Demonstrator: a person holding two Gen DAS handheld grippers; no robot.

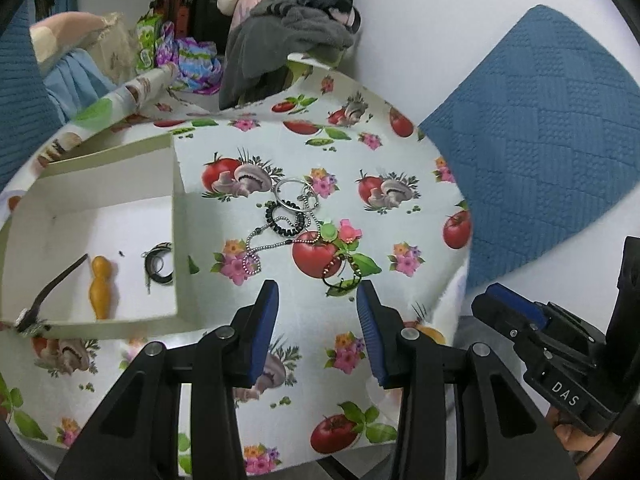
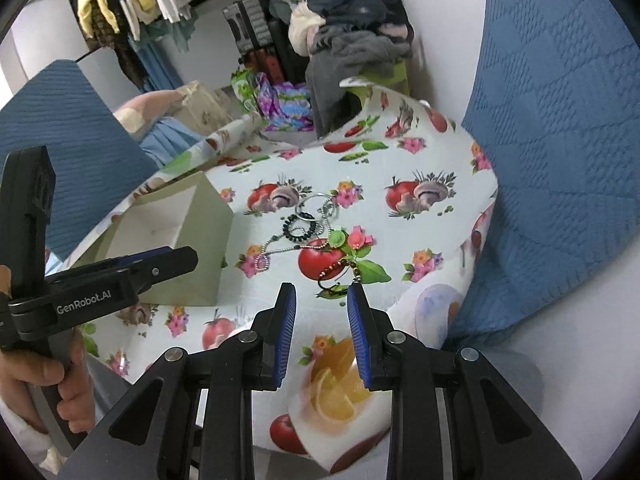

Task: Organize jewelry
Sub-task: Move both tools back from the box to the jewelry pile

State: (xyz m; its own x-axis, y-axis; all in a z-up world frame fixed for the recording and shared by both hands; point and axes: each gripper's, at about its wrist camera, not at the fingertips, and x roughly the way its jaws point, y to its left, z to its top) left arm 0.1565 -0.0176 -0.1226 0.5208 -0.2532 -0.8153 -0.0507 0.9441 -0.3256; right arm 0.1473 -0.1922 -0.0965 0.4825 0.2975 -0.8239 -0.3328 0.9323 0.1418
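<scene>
A tangle of jewelry (image 1: 296, 216) lies mid-table on the fruit-print cloth: silver rings (image 1: 289, 192), a black bead bracelet (image 1: 284, 224), a ball chain (image 1: 256, 248), a green and pink clip (image 1: 344, 232) and a dark bead bracelet (image 1: 340, 272). My left gripper (image 1: 318, 292) hovers open just short of the pile, nothing between its blue pads. The white open box (image 1: 108, 160) to the left holds an orange figure (image 1: 102, 284), a dark coiled bracelet (image 1: 159, 266) and a strap (image 1: 52, 292). My right gripper (image 2: 321, 292) is open with a narrower gap, its tips near the dark bracelet (image 2: 334, 286) of the jewelry (image 2: 316, 232).
The right gripper (image 1: 496, 300) shows at the lower right of the left wrist view; the left gripper (image 2: 180, 256), held by a hand (image 2: 60, 380), stands in front of the box (image 2: 200, 248). A blue quilted cover (image 1: 540, 140) borders the table's right edge. Piled clothes (image 1: 288, 20) lie behind.
</scene>
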